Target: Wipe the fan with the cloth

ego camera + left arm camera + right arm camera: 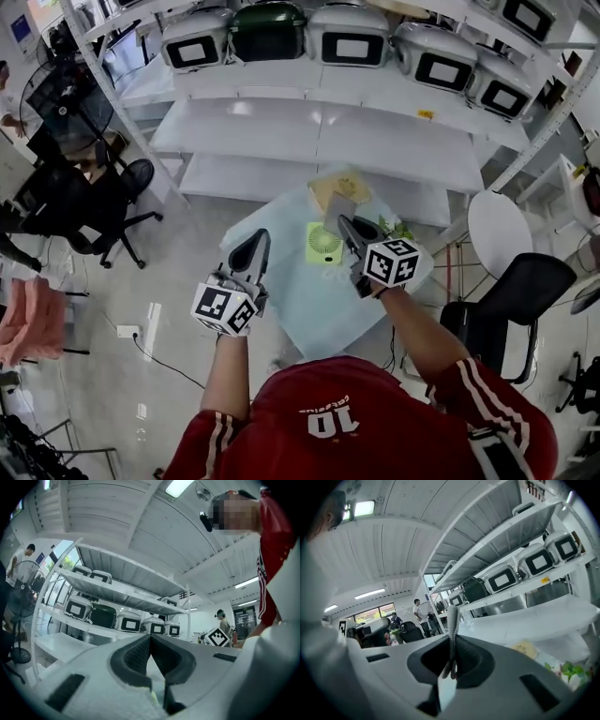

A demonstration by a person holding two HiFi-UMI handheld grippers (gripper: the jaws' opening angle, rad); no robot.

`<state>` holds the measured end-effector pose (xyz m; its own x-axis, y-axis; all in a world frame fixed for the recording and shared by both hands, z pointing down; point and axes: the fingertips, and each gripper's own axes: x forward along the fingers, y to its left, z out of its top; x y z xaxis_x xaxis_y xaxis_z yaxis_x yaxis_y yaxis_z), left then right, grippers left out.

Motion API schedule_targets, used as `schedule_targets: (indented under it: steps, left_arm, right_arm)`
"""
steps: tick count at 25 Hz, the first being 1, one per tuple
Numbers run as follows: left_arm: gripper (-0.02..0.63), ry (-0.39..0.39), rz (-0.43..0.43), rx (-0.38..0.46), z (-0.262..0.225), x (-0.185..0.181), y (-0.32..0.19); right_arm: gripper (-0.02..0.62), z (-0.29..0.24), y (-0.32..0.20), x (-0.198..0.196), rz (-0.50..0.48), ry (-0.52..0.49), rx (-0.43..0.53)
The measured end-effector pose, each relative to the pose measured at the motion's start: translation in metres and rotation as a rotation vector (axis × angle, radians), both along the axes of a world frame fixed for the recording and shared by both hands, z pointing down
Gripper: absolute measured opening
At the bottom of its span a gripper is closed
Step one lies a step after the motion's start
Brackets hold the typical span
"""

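Observation:
A small light-green fan (325, 244) lies flat on the pale blue table (309, 300). My right gripper (348, 225) hovers just right of the fan, shut on a grey cloth (341, 207) that sticks up beyond its tips. In the right gripper view the grey cloth (452, 620) stands edge-on, pinched between the jaws of the right gripper (452, 641). My left gripper (255, 246) hangs at the table's left edge, apart from the fan. In the left gripper view the left gripper (150, 641) has its jaws pressed together with nothing between them.
A yellowish cloth (337, 187) lies at the table's far end and green leaves (394, 228) at its right. White shelving (319, 131) with boxy appliances (348, 36) stands behind. A round white table (500, 230) and a black chair (516, 295) are at the right, office chairs (94, 220) at the left.

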<state>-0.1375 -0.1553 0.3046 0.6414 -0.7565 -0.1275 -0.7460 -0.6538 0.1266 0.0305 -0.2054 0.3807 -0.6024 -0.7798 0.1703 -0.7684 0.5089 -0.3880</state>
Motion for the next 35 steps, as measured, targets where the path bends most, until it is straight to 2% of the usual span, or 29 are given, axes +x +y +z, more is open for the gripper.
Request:
schedule_targets:
  steps: [4, 8, 12, 16, 28, 35]
  left_arm:
    - [0.002, 0.015, -0.054, -0.047, 0.015, 0.001, -0.003]
    - [0.002, -0.018, -0.071, -0.089, 0.04, 0.014, 0.008]
    - [0.002, -0.035, -0.08, -0.147, 0.072, 0.018, 0.014]
    - [0.002, -0.037, -0.094, -0.186, 0.089, 0.027, 0.014]
    - [-0.003, -0.056, -0.162, -0.226, 0.098, 0.039, 0.007]
    - [-0.003, -0.018, -0.163, -0.273, 0.108, 0.035, 0.003]
  right_arm:
    - [0.017, 0.034, -0.002, -0.005, -0.022, 0.014, 0.016]
    - [0.017, 0.053, 0.004, -0.009, -0.07, 0.005, 0.043]
    - [0.017, 0.087, 0.006, -0.011, -0.111, 0.036, -0.004]
    - [0.017, 0.112, 0.001, -0.004, -0.118, -0.027, -0.071]
    - [0.017, 0.182, -0.027, -0.004, -0.15, -0.013, -0.215]
    - [0.017, 0.212, -0.039, -0.016, -0.166, 0.018, -0.254]
